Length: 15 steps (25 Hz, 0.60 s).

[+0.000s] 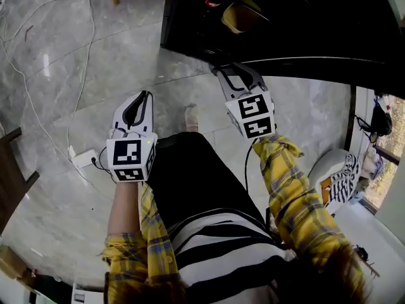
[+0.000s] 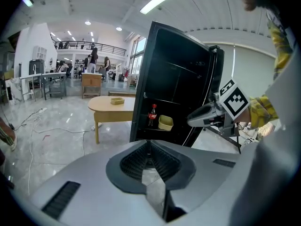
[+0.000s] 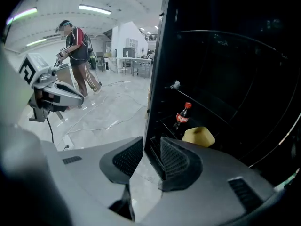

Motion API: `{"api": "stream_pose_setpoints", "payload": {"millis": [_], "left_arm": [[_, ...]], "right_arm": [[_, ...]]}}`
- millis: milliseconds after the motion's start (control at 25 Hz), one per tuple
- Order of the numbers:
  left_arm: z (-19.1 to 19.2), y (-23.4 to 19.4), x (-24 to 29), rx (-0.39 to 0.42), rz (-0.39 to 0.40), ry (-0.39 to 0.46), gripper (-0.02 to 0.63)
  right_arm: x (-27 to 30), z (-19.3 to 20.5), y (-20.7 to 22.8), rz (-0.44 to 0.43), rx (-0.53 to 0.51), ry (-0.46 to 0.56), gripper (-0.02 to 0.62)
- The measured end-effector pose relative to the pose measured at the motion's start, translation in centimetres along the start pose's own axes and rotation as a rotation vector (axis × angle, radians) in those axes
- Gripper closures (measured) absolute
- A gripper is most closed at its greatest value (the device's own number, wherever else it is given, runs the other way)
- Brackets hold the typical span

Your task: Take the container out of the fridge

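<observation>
A black fridge [image 1: 285, 18] stands open in front of me. On a low shelf inside sits the yellow container [image 1: 240, 14] [image 2: 165, 122] [image 3: 198, 136], and a cola bottle [image 2: 152, 115] [image 3: 182, 117] stands just left of it. My right gripper [image 1: 223, 69] [image 3: 151, 157] is open and empty, its tips close to the fridge's left front edge and short of the container. Farther back on the left, my left gripper [image 1: 147, 96] [image 2: 149, 144] hovers over the floor with its pads meeting and nothing held.
The fridge door [image 2: 214, 79] hangs open at the right. Cables [image 1: 38, 106] and a white power strip [image 1: 82, 158] lie on the grey tile floor at the left. A wooden table [image 2: 113, 108] stands left of the fridge. A person [image 3: 77, 55] stands far behind.
</observation>
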<state>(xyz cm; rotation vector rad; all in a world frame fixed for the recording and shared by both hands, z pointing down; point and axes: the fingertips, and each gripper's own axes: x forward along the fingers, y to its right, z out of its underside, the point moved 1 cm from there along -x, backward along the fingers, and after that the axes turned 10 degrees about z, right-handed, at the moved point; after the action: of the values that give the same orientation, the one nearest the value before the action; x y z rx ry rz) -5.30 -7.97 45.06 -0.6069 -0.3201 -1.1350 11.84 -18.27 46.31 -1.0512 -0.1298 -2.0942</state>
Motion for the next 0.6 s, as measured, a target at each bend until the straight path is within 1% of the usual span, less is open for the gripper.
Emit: {"api": "stream_pose_setpoints", "payload": {"millis": [120,320,440,600], "left_arm": [[0.4,-0.2,1.5,-0.006,-0.014,0.001,0.575],[1.3,-0.7,3.9,-0.013,-0.031,0.004,0.575],[1.6,-1.0,5.5,-0.010,-0.025,0.005,0.575],[1.7,-1.4,7.9,0.015,-0.010,0.001,0.575]], "right_arm": [[1.5,0.5,0.7,-0.006,-0.026,-0.005,0.485],[4.2,1.3,2.0,0.012,-0.049,-0.012,0.485],[6.0,1.8,2.9,0.038,-0.049,-0.022,0.485],[8.5,2.3,4.1,0.074,-0.044,-0.038,0.485]]}}
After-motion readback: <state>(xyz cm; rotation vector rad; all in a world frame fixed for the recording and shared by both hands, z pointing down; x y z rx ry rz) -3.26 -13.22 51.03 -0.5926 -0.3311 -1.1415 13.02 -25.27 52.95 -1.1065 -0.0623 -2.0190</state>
